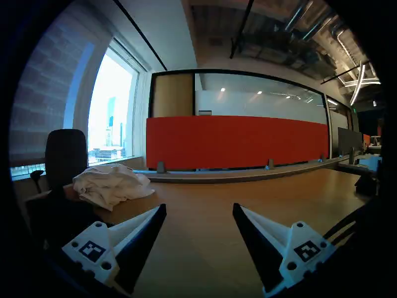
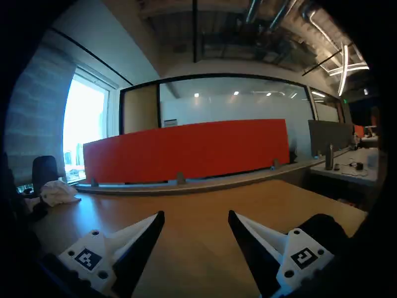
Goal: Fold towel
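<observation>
A crumpled white towel (image 1: 111, 184) lies in a heap at the far left end of the wooden desk (image 1: 248, 198). In the left gripper view my left gripper (image 1: 199, 207) is open, low over the desk, with the towel ahead and to the left of its fingers. The right gripper view shows the same towel (image 2: 58, 192) small and far off at the left, while my right gripper (image 2: 196, 214) stands open over bare desk (image 2: 208, 208). Nothing sits between either pair of fingers.
A red divider panel (image 1: 233, 140) runs along the desk's far edge, with a glass wall behind. A black office chair (image 1: 65, 156) stands by the bright window at left. A monitor (image 2: 330, 136) and small items sit on the neighbouring desk at right.
</observation>
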A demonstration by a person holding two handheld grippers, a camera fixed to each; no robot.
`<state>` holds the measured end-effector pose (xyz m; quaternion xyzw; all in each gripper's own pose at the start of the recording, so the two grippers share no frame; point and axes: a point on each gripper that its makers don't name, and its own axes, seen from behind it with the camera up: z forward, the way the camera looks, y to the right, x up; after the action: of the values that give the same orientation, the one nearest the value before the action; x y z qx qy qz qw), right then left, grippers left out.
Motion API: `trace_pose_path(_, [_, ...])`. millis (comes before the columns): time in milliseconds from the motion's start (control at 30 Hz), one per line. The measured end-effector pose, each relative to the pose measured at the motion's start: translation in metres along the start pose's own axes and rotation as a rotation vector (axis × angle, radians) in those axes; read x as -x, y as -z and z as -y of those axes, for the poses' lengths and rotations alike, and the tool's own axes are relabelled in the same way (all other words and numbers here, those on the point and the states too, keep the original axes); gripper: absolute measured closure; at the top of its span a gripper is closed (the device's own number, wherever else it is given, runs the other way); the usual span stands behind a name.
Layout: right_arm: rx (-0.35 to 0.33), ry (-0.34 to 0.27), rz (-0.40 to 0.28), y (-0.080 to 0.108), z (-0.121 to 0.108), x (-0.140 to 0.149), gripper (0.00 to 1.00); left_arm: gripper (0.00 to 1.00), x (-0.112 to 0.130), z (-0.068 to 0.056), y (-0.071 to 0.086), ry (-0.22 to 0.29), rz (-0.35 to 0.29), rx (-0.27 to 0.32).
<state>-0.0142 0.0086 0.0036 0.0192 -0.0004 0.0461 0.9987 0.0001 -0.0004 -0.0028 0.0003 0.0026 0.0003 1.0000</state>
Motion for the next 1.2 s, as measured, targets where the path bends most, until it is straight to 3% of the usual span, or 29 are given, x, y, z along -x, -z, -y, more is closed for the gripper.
trace_pose_path(767, [-0.014, 0.023, -0.012, 0.003, 0.006, 0.010, 0.01, 0.00, 0.000, -0.001, -0.001, 0.000, 0.000, 0.000])
trace_pose_path(1200, [-0.007, 0.090, -0.009, 0.003, 0.013, 0.017, 0.01, 0.00, 0.000, 0.000, 0.000, 0.000, 0.000, 0.000])
